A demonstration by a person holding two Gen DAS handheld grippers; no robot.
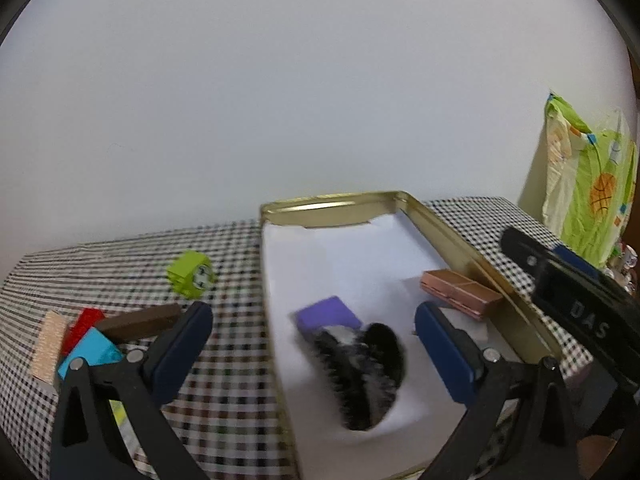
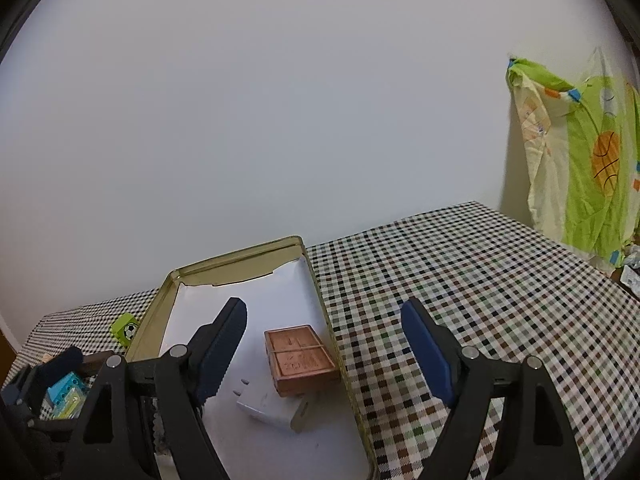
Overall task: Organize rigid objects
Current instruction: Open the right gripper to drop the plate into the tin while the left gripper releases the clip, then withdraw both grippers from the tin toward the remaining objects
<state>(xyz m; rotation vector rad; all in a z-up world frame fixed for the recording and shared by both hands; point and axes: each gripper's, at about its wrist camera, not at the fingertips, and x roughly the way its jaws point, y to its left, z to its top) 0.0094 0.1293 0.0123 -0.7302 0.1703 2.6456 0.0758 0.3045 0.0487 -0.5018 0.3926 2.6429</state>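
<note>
Black brush and purple block in tin seen only from left; white plug only from right. Both claws spread wide, nothing gripped.

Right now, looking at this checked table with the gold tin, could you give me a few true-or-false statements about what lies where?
1. The purple block lies inside the gold metal tin. True.
2. The lime-green cube with a football picture sits inside the tin. False: it rests on the checked tablecloth, outside the tin.
3. The copper-brown rectangular box lies in the tin. True.
4. The right gripper clamps the white plug adapter. False: its jaws are open, holding nothing.
5. The black bristle brush lies on the cloth. False: it is in the tin.
</note>
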